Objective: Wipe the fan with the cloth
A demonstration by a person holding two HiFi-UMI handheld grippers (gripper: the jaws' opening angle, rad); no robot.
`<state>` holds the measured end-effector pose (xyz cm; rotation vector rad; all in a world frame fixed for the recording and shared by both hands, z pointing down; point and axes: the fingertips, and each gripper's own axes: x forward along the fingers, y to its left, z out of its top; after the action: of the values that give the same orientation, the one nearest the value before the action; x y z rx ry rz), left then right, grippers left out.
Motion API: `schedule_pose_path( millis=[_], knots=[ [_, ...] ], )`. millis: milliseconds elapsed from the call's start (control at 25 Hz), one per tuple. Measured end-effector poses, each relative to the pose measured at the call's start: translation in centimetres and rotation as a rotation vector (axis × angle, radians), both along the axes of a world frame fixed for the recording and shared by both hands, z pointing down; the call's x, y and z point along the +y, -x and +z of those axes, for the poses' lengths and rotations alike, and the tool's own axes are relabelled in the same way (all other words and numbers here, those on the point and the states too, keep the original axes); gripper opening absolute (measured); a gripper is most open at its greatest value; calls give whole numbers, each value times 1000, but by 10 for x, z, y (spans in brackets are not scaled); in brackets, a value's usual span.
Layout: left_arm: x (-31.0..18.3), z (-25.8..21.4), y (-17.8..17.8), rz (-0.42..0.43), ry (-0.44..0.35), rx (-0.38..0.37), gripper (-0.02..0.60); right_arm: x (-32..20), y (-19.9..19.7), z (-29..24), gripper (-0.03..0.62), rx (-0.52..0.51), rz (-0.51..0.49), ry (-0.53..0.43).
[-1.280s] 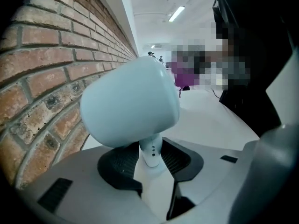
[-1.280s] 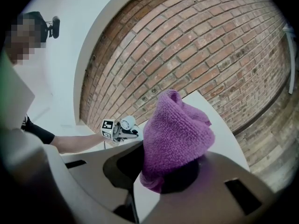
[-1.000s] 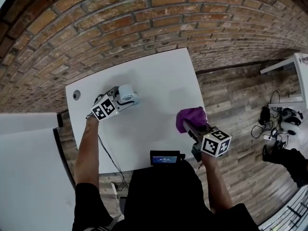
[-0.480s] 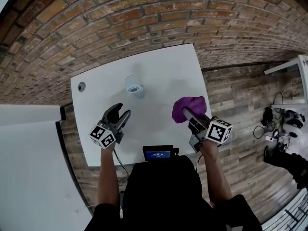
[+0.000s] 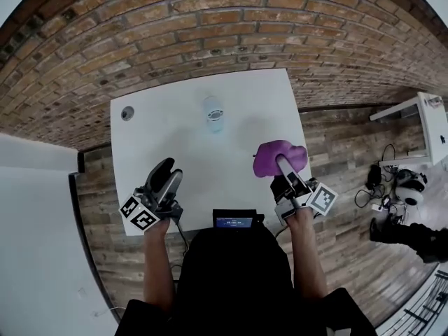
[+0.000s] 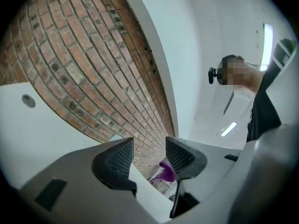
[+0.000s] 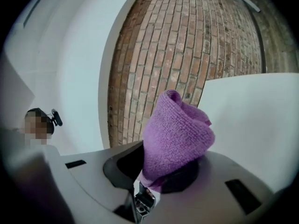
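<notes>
- Resting on the far middle of the white table (image 5: 150, 152), the small white-and-pale-blue fan (image 5: 215, 113) is clear of both grippers.
- The right gripper (image 5: 281, 164) is clamped on the bunched purple terry cloth (image 5: 269, 156); the fan lies ahead and to its left.
- The left gripper (image 5: 168, 171) has just been opening its jaws; they stand wide with nothing between them, about as far from the fan.

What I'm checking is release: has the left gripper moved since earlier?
Yes: the left gripper, jaws just opened, empty, drew back from the small white fan to the white table's near edge.
</notes>
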<state>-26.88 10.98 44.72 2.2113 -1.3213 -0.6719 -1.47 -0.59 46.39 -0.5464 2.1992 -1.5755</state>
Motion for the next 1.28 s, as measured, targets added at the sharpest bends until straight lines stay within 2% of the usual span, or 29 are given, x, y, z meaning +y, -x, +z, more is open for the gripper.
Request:
schedule_pose_path(
  millis=[80, 160, 320, 400, 680, 880, 960, 1160, 1280],
  knots=[
    [14, -9, 7, 5, -28, 58, 229, 15, -2, -11, 61, -4, 31, -20],
    [28, -15, 14, 10, -51, 101, 201, 31, -3, -20, 61, -11, 55, -30],
    [47, -25, 14, 52, -92, 168, 135, 57, -11, -41, 61, -6, 97, -71],
    [51, -31, 10, 76, -109, 187, 133, 65, -14, -51, 61, -17, 111, -96],
    [68, -37, -4, 96, -68, 175, 132, 78, -8, -63, 61, -74, 91, -145],
    [80, -44, -3, 60, -64, 196, 60, 72, 2, -70, 61, -123, 50, -165],
    [79, -50, -7, 53, -61, 196, 10, 66, -1, -75, 61, -130, 37, -185],
    [73, -64, -19, 64, -63, 148, 6, 56, -7, -75, 61, -153, 22, -207],
    [70, -70, -30, 80, -71, 148, 6, 53, -14, -72, 61, -147, 23, -220]
  ],
)
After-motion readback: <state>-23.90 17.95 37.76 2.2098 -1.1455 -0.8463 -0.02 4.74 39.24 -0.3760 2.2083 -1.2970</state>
